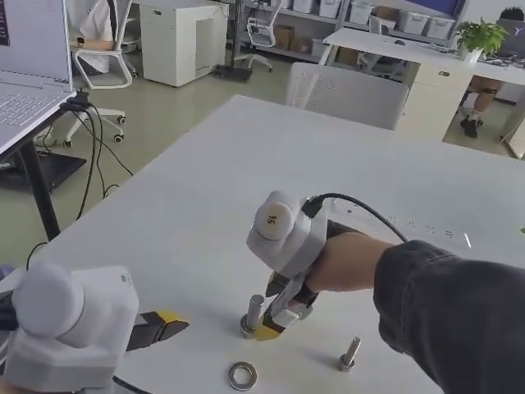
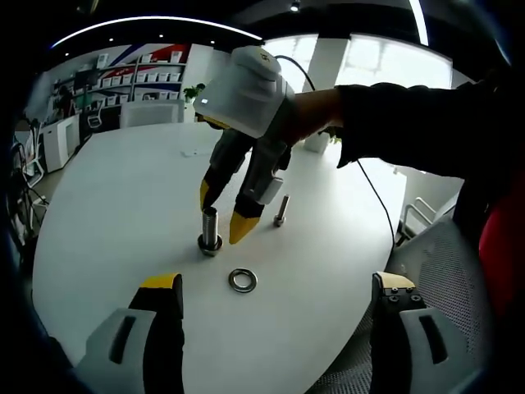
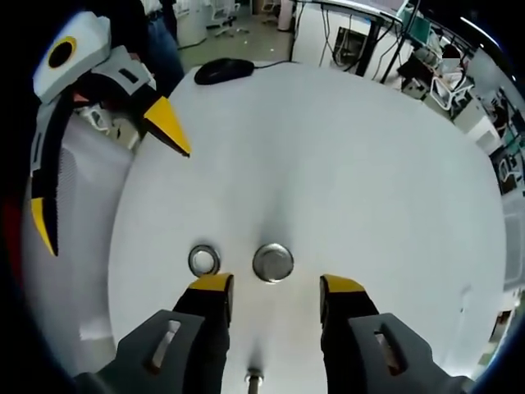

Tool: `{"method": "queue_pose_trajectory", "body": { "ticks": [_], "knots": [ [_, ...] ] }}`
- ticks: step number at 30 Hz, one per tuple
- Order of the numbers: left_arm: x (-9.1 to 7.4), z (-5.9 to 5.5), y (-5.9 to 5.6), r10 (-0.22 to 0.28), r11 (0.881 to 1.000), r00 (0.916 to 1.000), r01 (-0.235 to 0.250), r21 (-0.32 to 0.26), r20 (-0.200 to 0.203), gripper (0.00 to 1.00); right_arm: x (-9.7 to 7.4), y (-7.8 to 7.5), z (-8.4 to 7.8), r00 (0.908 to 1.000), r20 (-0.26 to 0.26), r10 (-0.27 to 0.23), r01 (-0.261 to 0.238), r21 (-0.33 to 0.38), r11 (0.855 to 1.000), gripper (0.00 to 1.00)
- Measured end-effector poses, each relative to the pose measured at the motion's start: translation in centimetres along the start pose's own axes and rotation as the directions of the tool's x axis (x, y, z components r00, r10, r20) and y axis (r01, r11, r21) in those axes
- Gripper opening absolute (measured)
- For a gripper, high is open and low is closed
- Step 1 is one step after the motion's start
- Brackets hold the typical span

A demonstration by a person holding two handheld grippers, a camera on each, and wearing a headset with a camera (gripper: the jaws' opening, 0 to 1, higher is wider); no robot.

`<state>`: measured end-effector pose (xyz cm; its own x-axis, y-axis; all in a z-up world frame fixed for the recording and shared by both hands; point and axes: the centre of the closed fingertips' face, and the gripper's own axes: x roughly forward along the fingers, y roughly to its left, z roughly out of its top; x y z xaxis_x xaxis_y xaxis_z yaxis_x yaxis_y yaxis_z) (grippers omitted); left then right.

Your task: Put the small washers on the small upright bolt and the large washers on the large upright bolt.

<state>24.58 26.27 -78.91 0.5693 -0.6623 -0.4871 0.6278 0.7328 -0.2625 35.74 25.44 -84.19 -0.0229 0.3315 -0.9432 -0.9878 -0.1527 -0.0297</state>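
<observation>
I think the job now is to fetch the washer (image 2: 242,280) and drop it on the right bolt. To do it well, I should come down with one fingertip on each side of its rim, pinch it and lift it flat. Then I should hold the hole right over the bolt top and let go so it slides down. I cannot tell the washer's size for sure, so I should check it against both bolts first.

My right gripper (image 3: 276,285) points straight down at the large bolt (image 2: 210,230). Its fingers are spread apart and hold nothing. The bolt top sits between the yellow tips.

The washer lies flat on the white table (image 1: 246,180), just beside the large bolt and outside the right fingers. My left gripper (image 2: 276,283) is low near the table edge, with its fingers wide apart and empty. The washer lies just ahead of them. The small bolt (image 2: 281,210) stands farther off.
</observation>
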Motion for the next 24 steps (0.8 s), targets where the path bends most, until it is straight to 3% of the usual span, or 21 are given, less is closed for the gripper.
{"method": "queue_pose_trajectory", "body": {
  "ticks": [15,24],
  "knots": [
    [0.0,0.0,-0.2,-0.009,1.000,1.0000,0.009,0.007,0.003,0.95,-2.4,2.0,-1.5,0.9991,0.030,-0.029,0.029,0.013,1.000,0.44],
    [-0.2,0.2,-0.2,-0.009,1.000,0.9999,0.009,0.013,0.009,0.96,-3.0,4.3,-2.1,0.9983,0.048,-0.031,0.030,0.017,0.999,0.44]
  ]
}}
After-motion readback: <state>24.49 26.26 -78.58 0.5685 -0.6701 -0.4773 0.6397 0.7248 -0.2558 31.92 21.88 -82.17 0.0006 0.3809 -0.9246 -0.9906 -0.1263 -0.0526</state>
